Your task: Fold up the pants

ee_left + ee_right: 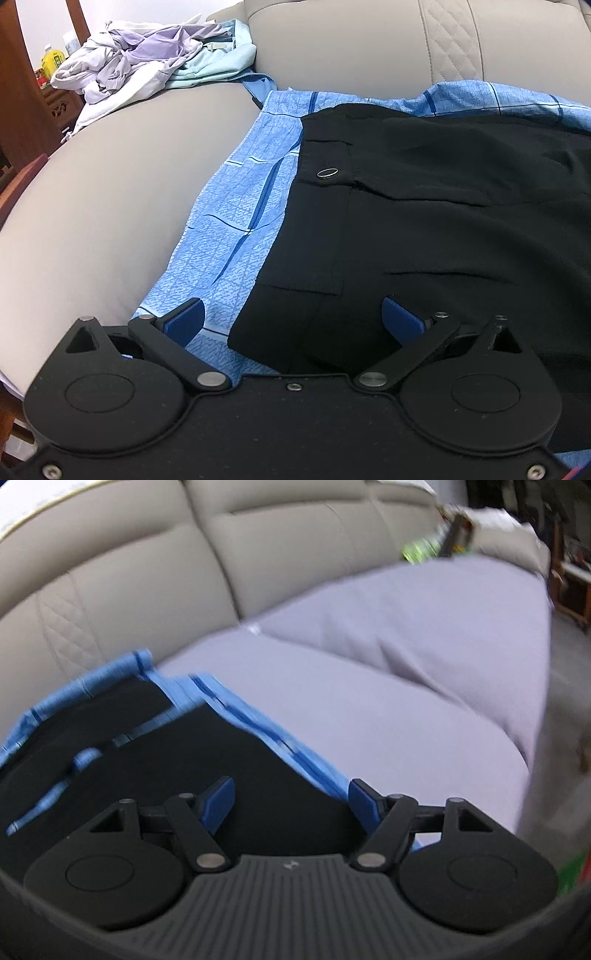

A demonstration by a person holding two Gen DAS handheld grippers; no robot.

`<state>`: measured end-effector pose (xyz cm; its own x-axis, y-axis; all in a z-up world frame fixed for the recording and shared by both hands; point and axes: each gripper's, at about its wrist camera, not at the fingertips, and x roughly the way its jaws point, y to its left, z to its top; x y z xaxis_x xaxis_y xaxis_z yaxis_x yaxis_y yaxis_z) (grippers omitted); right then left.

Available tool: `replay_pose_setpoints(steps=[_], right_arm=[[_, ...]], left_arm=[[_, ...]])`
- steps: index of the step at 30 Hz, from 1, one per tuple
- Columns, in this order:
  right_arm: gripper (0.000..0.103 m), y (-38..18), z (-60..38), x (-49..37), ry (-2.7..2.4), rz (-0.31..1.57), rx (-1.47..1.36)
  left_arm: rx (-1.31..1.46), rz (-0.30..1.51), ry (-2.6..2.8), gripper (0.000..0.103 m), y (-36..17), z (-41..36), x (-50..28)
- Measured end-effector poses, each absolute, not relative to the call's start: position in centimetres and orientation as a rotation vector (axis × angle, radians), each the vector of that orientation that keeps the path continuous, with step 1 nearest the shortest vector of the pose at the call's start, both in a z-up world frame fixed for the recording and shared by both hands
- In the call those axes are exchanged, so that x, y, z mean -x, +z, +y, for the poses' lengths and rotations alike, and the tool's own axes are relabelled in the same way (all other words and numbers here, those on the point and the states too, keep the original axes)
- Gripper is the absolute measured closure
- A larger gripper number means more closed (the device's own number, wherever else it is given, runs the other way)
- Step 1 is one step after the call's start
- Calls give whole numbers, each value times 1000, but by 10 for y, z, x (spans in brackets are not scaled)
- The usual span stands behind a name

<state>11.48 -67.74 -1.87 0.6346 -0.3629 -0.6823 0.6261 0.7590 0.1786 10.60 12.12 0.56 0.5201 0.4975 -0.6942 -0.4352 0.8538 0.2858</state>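
Pants (424, 221), black, lie flat on the blue checked cloth (236, 229), waistband end nearest. Left gripper (291, 321) hangs over that near corner, jaws wide, nothing held. Right wrist view, blurred: right gripper (290, 801) spread wide and empty above the pants' far edge, lavender sheet (369, 701) just beyond the cloth.

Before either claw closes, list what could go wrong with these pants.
1. The left claw straddles the edge of the black pants and the blue checked cloth beneath; closing here could pinch both layers together.
2. The right claw, open, hangs where the pants end on the same cloth; that view is blurred, so it may grab cloth only.
3. The metal button could snag when folded over.
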Motion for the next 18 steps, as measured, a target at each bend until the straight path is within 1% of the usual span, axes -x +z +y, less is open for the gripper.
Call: replay_pose_setpoints(steps=[6,8,9,11,14,15,16,18], right_arm=[[24,-38,-682,-93,-616,686,-473],[25,-38,-680,-94,-600,685,-464],[34,-37,-679,-95,-584,683,-465],[43,-35,-673,-96,-565,687,-452],[67,-34,-667,-103,-547,699,-407],[84,-32,-666,-104,-543,701,-397],[93,-31,-665,-104,-530,701,-401],[94,-28,-665,-105,-524,702,-395]], left_arm=[[-91,846,560,0,4,117,-100],[-66,851,565,0,4,119,-100],[-51,855,565,0,4,120,-100],[-32,858,564,0,4,123,-100],[-4,858,564,0,4,125,-98],[9,858,563,0,3,127,-98],[18,859,564,0,3,128,-97],[27,863,563,0,3,129,-97]])
